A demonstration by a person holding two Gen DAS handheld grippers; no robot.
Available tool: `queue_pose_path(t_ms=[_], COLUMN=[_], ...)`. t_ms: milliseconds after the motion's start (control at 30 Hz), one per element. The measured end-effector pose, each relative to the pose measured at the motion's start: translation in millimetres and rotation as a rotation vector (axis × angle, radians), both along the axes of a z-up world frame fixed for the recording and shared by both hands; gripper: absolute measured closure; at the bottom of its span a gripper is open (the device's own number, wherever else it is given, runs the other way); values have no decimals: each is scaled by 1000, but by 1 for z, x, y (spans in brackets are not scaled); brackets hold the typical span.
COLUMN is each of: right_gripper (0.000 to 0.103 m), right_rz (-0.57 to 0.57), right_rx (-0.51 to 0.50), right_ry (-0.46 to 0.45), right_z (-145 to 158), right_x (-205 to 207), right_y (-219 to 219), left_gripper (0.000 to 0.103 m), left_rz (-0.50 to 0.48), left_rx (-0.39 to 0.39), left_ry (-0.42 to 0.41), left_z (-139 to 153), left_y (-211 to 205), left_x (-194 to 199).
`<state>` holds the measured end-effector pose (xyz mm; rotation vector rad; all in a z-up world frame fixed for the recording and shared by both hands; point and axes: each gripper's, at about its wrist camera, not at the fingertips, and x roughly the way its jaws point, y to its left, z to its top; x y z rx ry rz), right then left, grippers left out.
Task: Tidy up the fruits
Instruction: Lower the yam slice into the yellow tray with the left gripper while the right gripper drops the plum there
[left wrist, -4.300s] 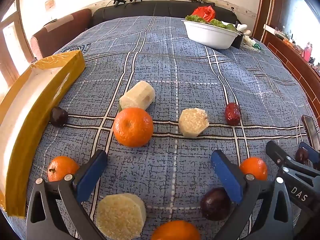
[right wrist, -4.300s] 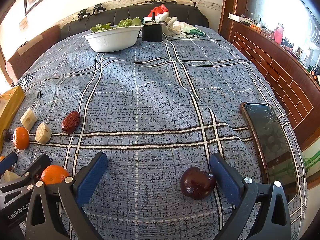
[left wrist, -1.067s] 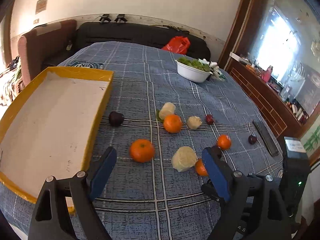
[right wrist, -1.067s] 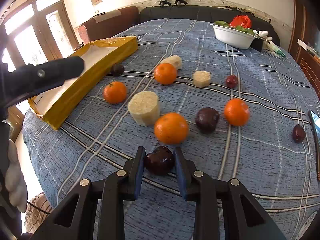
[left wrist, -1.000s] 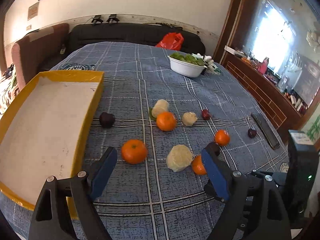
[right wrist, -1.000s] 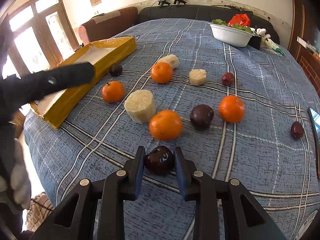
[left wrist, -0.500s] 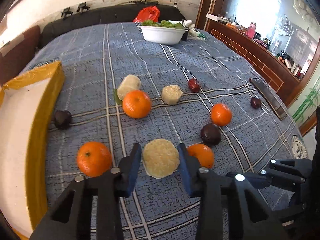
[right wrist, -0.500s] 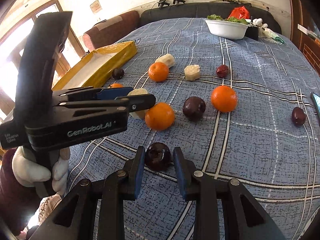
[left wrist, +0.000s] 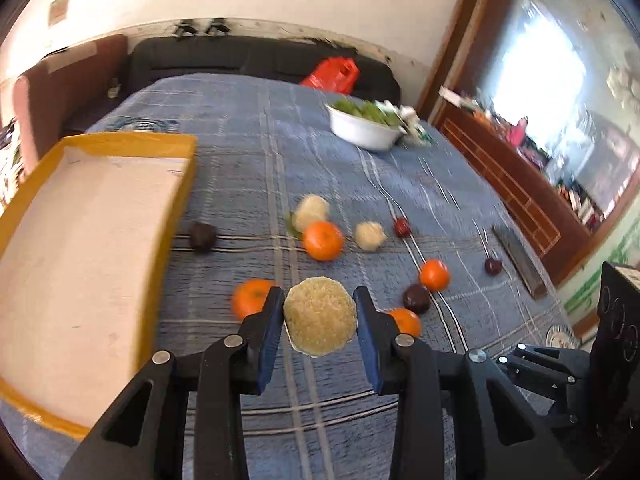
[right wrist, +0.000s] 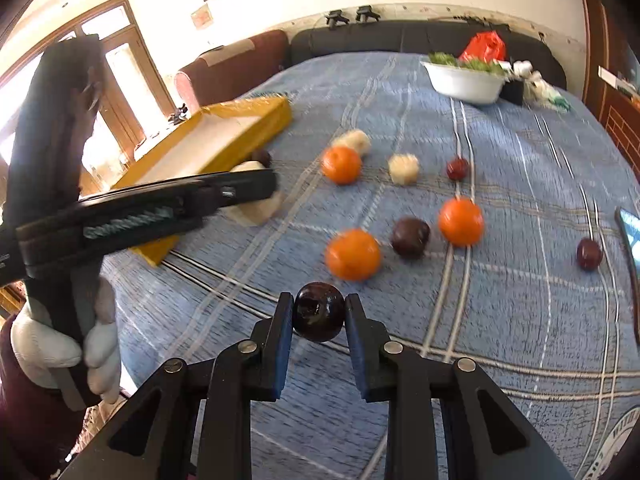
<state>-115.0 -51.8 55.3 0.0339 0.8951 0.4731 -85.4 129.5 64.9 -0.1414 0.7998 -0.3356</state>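
My left gripper [left wrist: 318, 297] is shut on a pale, fibrous round chunk [left wrist: 320, 322], held just above the blue checked cloth. The right wrist view shows that same chunk [right wrist: 260, 206] hanging beside the yellow tray [right wrist: 256, 120]. My right gripper [right wrist: 319, 304] grips a dark plum [right wrist: 319, 314], its jaws still closing on it, a little above the cloth. Several oranges, such as one [left wrist: 323, 240], lie on the cloth with dark plums [left wrist: 202, 236], small red fruits [left wrist: 401, 227] and two more pale chunks [left wrist: 370, 235]. The yellow tray [left wrist: 128, 146] lies at the left with nothing in it.
A white bowl of greens [left wrist: 366, 128] stands at the far side. A dark phone [left wrist: 518, 258] lies near the right edge of the cloth. A gloved hand [right wrist: 60, 356] holds the left gripper's handle. A dark sofa and wooden cabinets ring the table.
My left gripper came down open around the pale chunk, shut on it and lifted it. The right gripper has kept its hold on the dark plum.
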Motion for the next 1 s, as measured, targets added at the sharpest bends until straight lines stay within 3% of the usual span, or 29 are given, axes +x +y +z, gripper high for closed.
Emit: queue_pose_path(t_ms=[167, 300, 433, 667, 800, 1000], right_gripper=[74, 74, 74, 74, 74, 70], right_rz=[82, 176, 264, 324, 329, 320], right_rx=[12, 47, 60, 76, 56, 37], right_ry=[-42, -48, -42, 68, 105, 114], right_z=[29, 45, 47, 16, -1, -11], right_x=[5, 18, 31, 57, 62, 66], right_y=[41, 92, 150, 221, 238, 251], left_gripper=[69, 69, 68, 68, 66, 48], left_rz=[187, 351, 453, 512, 523, 561], left_rx=[8, 61, 85, 60, 28, -10], left_ry=[-30, 3, 47, 87, 86, 61], left_z=[19, 13, 2, -15, -17, -6], left_y=[74, 132, 174, 208, 222, 231], left_x=[-12, -9, -1, -1, -10, -28])
